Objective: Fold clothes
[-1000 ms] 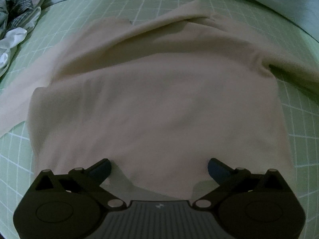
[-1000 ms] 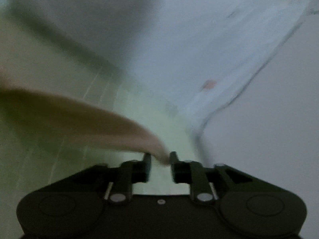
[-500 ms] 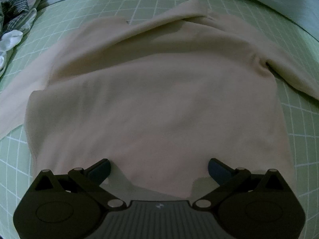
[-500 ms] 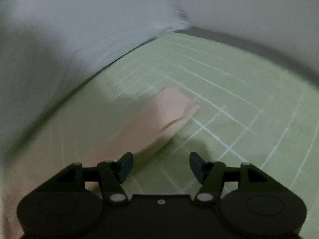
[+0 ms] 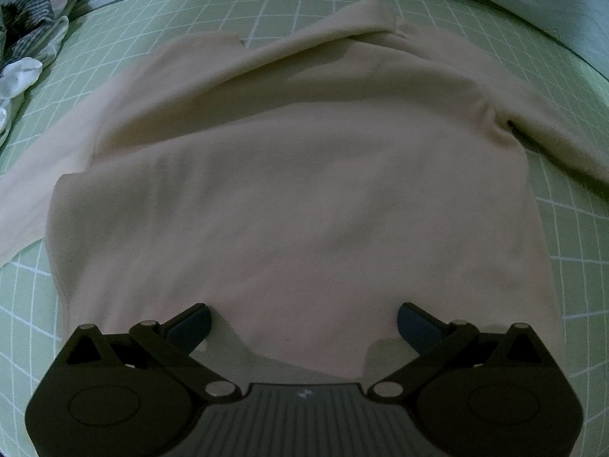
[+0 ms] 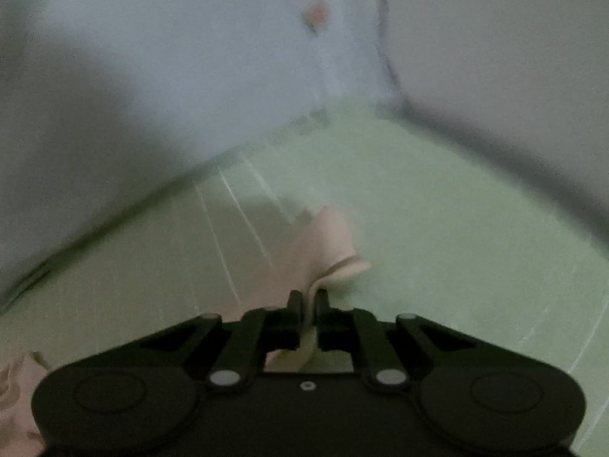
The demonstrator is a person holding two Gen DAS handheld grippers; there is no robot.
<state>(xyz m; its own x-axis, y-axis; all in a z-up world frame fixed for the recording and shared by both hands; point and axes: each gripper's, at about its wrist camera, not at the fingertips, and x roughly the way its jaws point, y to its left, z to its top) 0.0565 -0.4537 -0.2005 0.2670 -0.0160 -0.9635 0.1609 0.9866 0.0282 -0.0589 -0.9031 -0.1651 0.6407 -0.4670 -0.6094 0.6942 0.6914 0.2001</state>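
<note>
Clearly the folding was only at its beginning. At the far left of the left wrist view, a small heap of striped grey and white clothes (image 5: 26, 49) lay at the edge of the light green mat with white grid lines (image 5: 316, 0), apart from the work and not yet folded. In the middle, the pale beige long-sleeved soft top (image 5: 297, 175) lay spread flat on the mat, its body smooth and no fold made in it. Its left sleeve (image 5: 26, 205) stretched out to the side. The left gripper (image 5: 303, 318) hung over the bottom hem with its jaws wide apart, holding nothing.

Further right, the right sleeve (image 5: 559, 144) ran out over the mat. In the blurred right wrist view, the right gripper (image 6: 309, 302) was closing its jaws on the end of this sleeve (image 6: 327, 243), and the fabric was already pinched between them. I judge that both sleeves had yet to be laid over the body, and after that the body itself needed folding.
</note>
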